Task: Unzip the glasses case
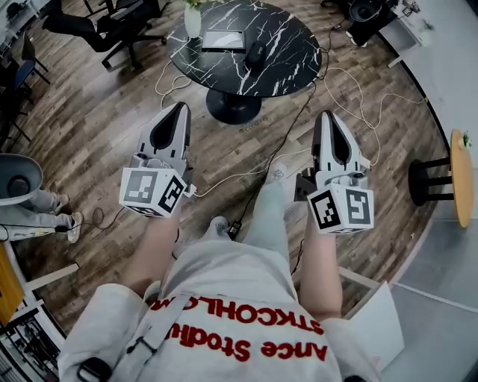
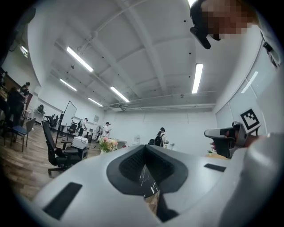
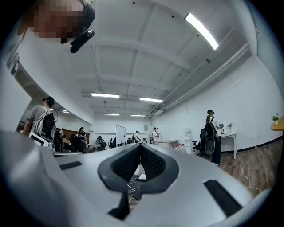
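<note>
A small dark oval object [image 1: 256, 52], possibly the glasses case, lies on the round black marble table [image 1: 287, 45] ahead of me, beside a flat grey rectangular item [image 1: 222, 39]. Both grippers are held up in front of my body, well short of the table. In the head view my left gripper [image 1: 179, 110] and my right gripper [image 1: 326, 117] have their jaws together and hold nothing. The left gripper view shows its jaws [image 2: 145, 148] pressed together, pointing across the room. The right gripper view shows the same for the right gripper [image 3: 140, 146].
A pale vase [image 1: 193, 19] stands at the table's left rim. Cables [image 1: 224, 177] trail over the wooden floor between me and the table base. A black office chair [image 1: 112, 26] stands at the far left, and a yellow-topped stool [image 1: 455, 175] at the right. People stand far off in both gripper views.
</note>
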The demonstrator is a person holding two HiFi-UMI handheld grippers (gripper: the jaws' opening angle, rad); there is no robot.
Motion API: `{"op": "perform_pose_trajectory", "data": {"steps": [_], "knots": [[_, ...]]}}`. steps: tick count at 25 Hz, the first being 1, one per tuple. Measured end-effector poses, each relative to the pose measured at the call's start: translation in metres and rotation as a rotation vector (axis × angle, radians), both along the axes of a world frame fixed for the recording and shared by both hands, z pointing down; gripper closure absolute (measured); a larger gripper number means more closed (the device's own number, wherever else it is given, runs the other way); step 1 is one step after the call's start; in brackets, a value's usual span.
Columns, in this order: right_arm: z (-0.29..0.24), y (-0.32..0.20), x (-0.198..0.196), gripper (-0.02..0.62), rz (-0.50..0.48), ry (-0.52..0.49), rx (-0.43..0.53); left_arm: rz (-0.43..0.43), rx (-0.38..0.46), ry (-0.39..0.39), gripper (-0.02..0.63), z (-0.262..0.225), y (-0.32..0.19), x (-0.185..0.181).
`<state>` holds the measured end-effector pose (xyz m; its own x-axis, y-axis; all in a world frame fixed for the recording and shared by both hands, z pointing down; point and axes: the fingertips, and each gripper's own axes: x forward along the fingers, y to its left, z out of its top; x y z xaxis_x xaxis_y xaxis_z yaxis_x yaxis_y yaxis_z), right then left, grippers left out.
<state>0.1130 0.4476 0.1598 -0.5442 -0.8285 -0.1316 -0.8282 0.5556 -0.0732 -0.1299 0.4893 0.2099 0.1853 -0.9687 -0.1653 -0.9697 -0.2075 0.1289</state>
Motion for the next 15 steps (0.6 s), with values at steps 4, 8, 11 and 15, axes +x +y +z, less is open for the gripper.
{"op": "perform_pose_trajectory", "data": {"steps": [4, 8, 11, 15], "knots": [[0.004, -0.021, -0.005, 0.58, -0.012, -0.014, -0.014, -0.012, -0.02, 0.009, 0.597, 0.007, -0.016, -0.005], [0.009, -0.054, -0.015, 0.58, -0.037, -0.032, -0.027, -0.035, -0.027, 0.008, 0.597, 0.008, -0.038, -0.012], [0.013, -0.088, -0.025, 0.58, -0.064, -0.046, -0.033, -0.054, -0.021, 0.01, 0.597, 0.008, -0.062, -0.018], [0.022, -0.144, -0.037, 0.58, -0.104, -0.06, -0.056, -0.08, -0.035, 0.007, 0.597, 0.007, -0.109, -0.022]]}}
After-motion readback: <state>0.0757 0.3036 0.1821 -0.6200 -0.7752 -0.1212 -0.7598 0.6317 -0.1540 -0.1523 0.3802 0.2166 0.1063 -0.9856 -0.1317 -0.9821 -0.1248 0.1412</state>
